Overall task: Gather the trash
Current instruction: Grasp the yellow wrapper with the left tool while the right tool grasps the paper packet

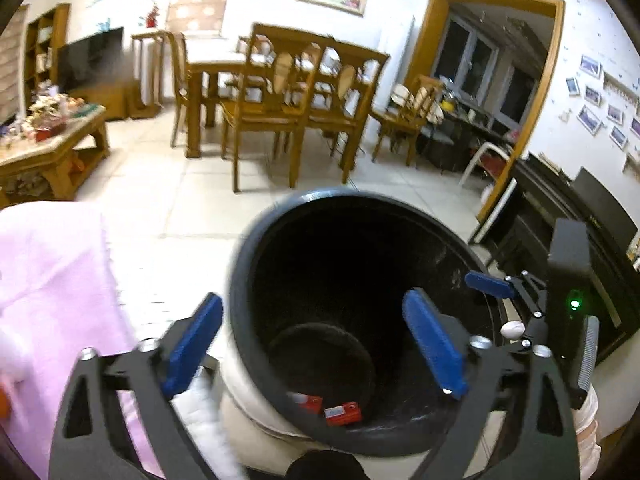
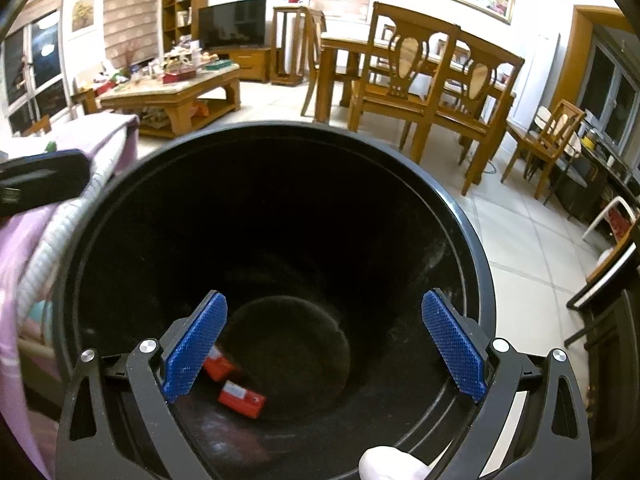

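Observation:
A black trash bin (image 1: 240,280) stands tilted toward me with its mouth wide. Two red boxes (image 1: 343,414) lie on its inner wall near the bottom; in the right wrist view these red boxes (image 2: 241,398) sit beside the left pad. My left gripper (image 1: 312,304) is open and empty, its left pad outside the bin's rim and its right pad over the mouth. My right gripper (image 2: 324,300) is also open and empty, with both pads inside the bin (image 2: 280,127) opening. One blue pad (image 1: 489,284) of the right gripper shows at the bin's right rim.
A pink cloth (image 1: 52,272) lies to the left of the bin. Wooden dining chairs and a table (image 2: 420,80) stand beyond on the tiled floor. A cluttered coffee table (image 2: 172,88) is at the back left. Dark furniture (image 1: 560,220) lines the right side.

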Available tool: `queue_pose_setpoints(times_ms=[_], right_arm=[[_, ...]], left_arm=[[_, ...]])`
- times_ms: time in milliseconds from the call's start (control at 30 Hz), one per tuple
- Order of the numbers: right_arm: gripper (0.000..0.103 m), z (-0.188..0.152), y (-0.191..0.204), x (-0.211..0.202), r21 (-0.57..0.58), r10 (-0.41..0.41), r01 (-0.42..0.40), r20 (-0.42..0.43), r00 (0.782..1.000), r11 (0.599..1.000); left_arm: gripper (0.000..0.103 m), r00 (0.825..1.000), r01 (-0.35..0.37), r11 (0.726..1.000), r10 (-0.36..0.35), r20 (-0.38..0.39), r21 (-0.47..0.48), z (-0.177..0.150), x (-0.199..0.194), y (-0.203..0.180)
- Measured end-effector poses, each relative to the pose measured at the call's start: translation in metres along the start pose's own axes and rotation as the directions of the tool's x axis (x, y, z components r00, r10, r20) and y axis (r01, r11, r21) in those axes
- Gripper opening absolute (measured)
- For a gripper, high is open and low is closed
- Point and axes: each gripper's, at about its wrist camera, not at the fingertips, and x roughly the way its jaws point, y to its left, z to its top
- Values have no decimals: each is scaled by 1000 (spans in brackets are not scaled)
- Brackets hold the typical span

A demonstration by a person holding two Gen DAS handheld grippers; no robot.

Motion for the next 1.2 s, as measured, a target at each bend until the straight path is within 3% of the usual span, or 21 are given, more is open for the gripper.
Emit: queue_pose_setpoints(times_ms=[167,300,367,467,500,533,600,767,900,1033,1100,1200], right_arm=[[97,6,26,-23,-51,10,-8,44,999,999],[97,16,59,-49,-87,89,-79,109,990,993],[97,23,79,-63,-105,162,-147,148,976,983],[97,29,115,-82,-142,307,-282,205,929,949],[97,29,129,-88,-168,365,-333,222,904,928],[97,30,145,-91,-201,416,-376,226,881,905],[97,37,171,-94,-257,473,-418,213,855,871],[96,66,236,-96,-434,529,-410,197,825,802],[96,90,280,-81,-541,547,-393,154,823,744],[82,107,316,-57,-602,546,-388,96,832,698],[76,112,334,-43,-615,538,-392,62,841,684],[57,117,347,-27,-619,543,-432,-10,840,656]], left_arm=[[95,997,-51,998,52,50,-25,-7,-47,32],[96,991,-108,992,112,74,-62,-21,-85,73],[96,986,-141,987,147,84,-70,-31,-105,96],[96,974,-206,977,211,85,-64,-49,-133,134],[96,969,-226,972,230,86,-60,-56,-142,146],[96,963,-250,967,254,86,-55,-65,-152,162],[96,961,-265,963,268,72,-53,-76,-163,183],[95,968,-251,967,251,-7,-51,-91,-169,231],[95,981,-192,979,191,-18,-73,-92,-170,244],[90,985,-171,985,170,-29,-32,-95,-167,250],[77,985,-167,986,166,-38,-6,-101,-165,248],[64,988,-143,990,144,-62,21,-106,-162,245]])
